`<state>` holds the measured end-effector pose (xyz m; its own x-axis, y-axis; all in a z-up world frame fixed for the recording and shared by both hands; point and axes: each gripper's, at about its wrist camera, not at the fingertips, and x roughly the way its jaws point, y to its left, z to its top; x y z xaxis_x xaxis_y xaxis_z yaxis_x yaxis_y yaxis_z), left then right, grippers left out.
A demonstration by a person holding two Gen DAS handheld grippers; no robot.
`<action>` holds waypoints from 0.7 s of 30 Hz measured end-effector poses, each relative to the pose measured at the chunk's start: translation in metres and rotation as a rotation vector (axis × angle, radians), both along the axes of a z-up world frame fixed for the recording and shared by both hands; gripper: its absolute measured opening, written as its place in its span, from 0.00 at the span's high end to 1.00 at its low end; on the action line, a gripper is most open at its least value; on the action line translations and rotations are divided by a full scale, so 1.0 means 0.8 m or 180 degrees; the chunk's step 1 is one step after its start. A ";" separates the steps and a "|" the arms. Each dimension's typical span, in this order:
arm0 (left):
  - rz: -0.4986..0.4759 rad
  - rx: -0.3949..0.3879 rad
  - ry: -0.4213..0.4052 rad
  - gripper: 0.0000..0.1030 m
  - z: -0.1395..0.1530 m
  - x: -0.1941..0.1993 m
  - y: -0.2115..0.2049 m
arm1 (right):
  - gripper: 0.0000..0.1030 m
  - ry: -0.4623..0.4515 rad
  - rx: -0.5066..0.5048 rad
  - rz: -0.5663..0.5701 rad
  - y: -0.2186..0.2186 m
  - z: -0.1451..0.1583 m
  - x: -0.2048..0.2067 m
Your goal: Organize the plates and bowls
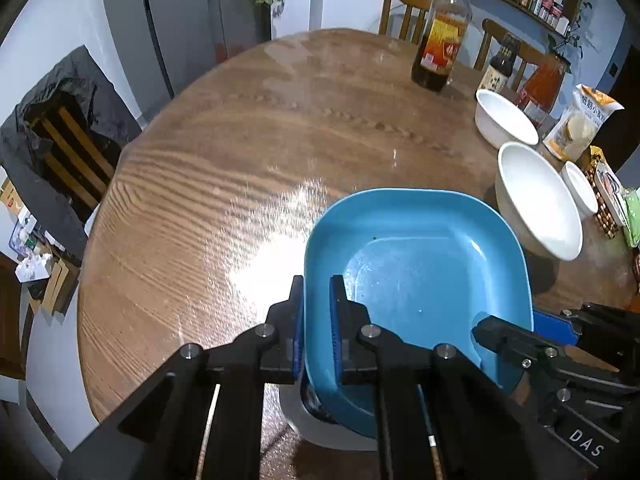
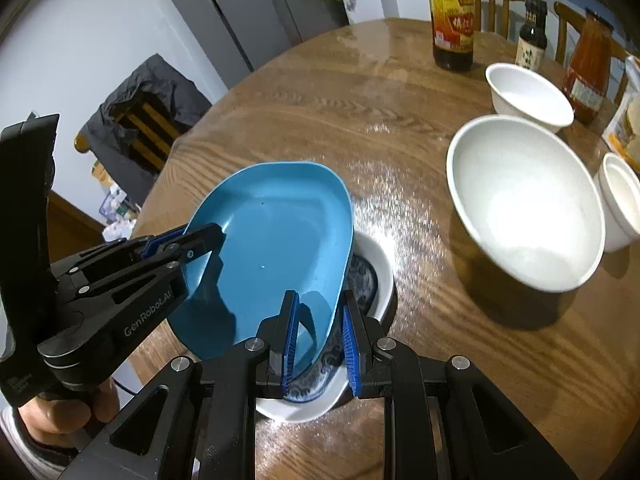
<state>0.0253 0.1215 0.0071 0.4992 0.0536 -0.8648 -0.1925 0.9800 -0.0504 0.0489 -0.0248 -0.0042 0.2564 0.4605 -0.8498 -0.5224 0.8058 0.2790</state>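
Blue plate [image 1: 420, 264] rim between both claws' pads, above patterned dish [image 2: 360, 280].

White lettering reading "GenRobot.AI" stood on the black body of the left gripper [image 2: 202, 240] in the right wrist view. The letters "DAS" showed in white on the right gripper [image 1: 532, 334] in the left wrist view. Chinese characters on the bottle labels [image 2: 454, 26] were too small to read.
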 end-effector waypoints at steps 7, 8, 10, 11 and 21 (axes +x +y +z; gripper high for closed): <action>0.0018 -0.0065 0.0105 0.89 -0.015 -0.001 0.001 | 0.78 -0.0002 -0.0059 0.0010 0.002 -0.006 -0.004; 0.0015 -0.0068 0.0100 0.89 -0.016 -0.001 0.000 | 0.78 -0.0011 -0.0072 0.0012 0.002 -0.006 -0.004; 0.0009 -0.0048 0.0099 0.89 -0.016 0.000 -0.002 | 0.78 -0.0011 -0.0086 0.0009 0.002 -0.008 -0.004; 0.0006 -0.0045 0.0104 0.89 -0.016 0.001 -0.002 | 0.78 -0.0014 -0.0098 0.0009 0.003 -0.009 -0.004; -0.0049 -0.0011 0.0153 0.89 -0.021 0.003 -0.005 | 0.78 -0.0051 -0.0157 0.0002 0.006 -0.011 -0.008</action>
